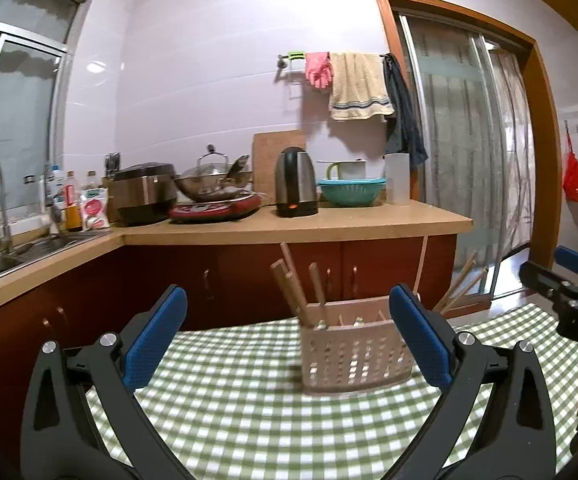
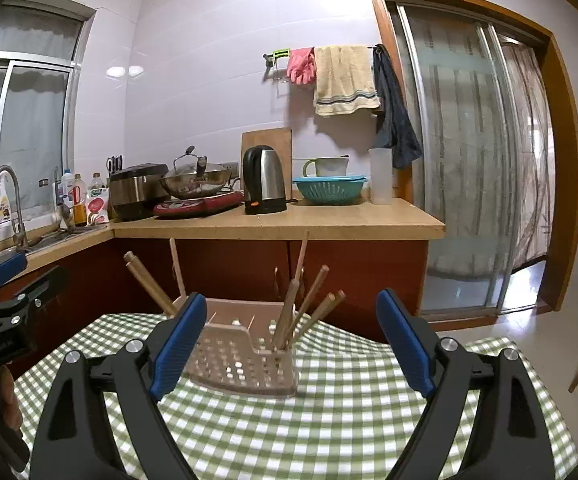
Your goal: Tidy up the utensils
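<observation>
A beige perforated utensil holder [image 1: 353, 354] [image 2: 245, 354] stands on a table with a green checked cloth [image 1: 249, 420] [image 2: 349, 412]. Wooden chopsticks [image 1: 295, 288] [image 2: 309, 314] and other wooden-handled utensils [image 2: 149, 282] lean upright in its compartments. My left gripper [image 1: 289, 336] is open and empty, just in front of the holder; its right finger overlaps the holder's right end. It also shows at the left edge of the right wrist view [image 2: 5, 304]. My right gripper [image 2: 293, 340] is open and empty, in front of the holder. It also shows in the left wrist view [image 1: 569, 280].
Behind the table runs a wooden counter [image 1: 329, 222] [image 2: 289, 222] with a kettle [image 2: 264, 180], wok [image 2: 195, 180], rice cooker [image 2: 137, 190], teal colander [image 2: 329, 190] and a sink [image 1: 5, 258] at left. A glass sliding door [image 2: 469, 160] is at right.
</observation>
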Motion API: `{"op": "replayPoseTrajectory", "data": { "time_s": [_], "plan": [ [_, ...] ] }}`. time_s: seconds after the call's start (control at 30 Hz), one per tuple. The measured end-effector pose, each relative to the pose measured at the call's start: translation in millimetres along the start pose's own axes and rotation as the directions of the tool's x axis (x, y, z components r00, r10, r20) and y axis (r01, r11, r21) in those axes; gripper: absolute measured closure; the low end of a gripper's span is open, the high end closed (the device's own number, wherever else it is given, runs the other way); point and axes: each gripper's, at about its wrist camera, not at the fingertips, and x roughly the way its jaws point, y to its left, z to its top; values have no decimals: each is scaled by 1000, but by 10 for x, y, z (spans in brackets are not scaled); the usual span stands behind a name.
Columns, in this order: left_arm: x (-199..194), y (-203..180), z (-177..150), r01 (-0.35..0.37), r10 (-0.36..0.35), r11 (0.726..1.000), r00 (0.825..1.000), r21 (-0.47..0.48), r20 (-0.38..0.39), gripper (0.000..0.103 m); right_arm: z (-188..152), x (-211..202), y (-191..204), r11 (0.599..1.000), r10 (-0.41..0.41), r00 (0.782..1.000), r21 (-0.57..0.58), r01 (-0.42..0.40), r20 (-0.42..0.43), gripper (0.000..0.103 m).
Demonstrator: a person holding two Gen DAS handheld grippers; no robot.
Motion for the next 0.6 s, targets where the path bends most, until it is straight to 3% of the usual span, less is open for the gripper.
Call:
{"op": "replayPoseTrajectory", "data": {
  "time_s": [0.23, 0.6],
  "plan": [
    [-365, 53, -128, -36, 36, 999, 998, 3, -46, 4, -109, -316, 34, 1000, -16, 999, -9, 15, -34, 18],
    [-863, 211, -118, -59, 58, 997, 998, -43, -38, 4, -122, -770, 83, 999, -34, 999, -23, 34, -8, 18]
  ]
}}
